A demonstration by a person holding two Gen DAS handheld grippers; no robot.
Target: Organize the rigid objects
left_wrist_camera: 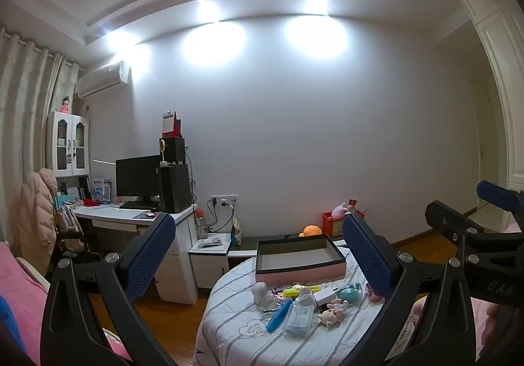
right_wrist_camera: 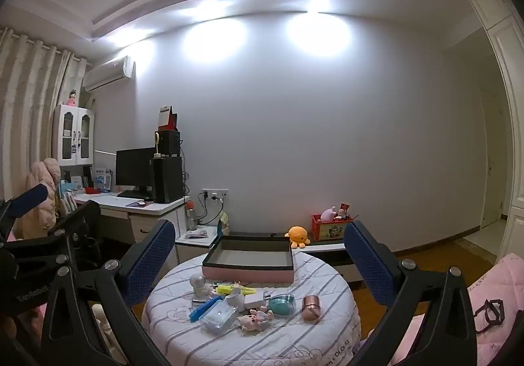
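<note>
Your right gripper (right_wrist_camera: 258,264) hides pink cylinder (right_wrist_camera: 310,307) in left view. Both claws released, wide, empty; left gripper (left_wrist_camera: 258,258) too. Small clutter (right_wrist_camera: 229,303) on round table (right_wrist_camera: 183,339), ahead between fingers, before pink box (right_wrist_camera: 249,259).

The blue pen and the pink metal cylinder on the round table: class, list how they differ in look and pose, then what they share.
1. The blue pen is long and thin; the pink metal cylinder is short and stout.
2. The pen lies flat; the cylinder stands upright.
3. The pen sits at the pile's left, against other items; the cylinder stands apart at the right.

Both rest on the striped cloth, in front of the box.
</note>
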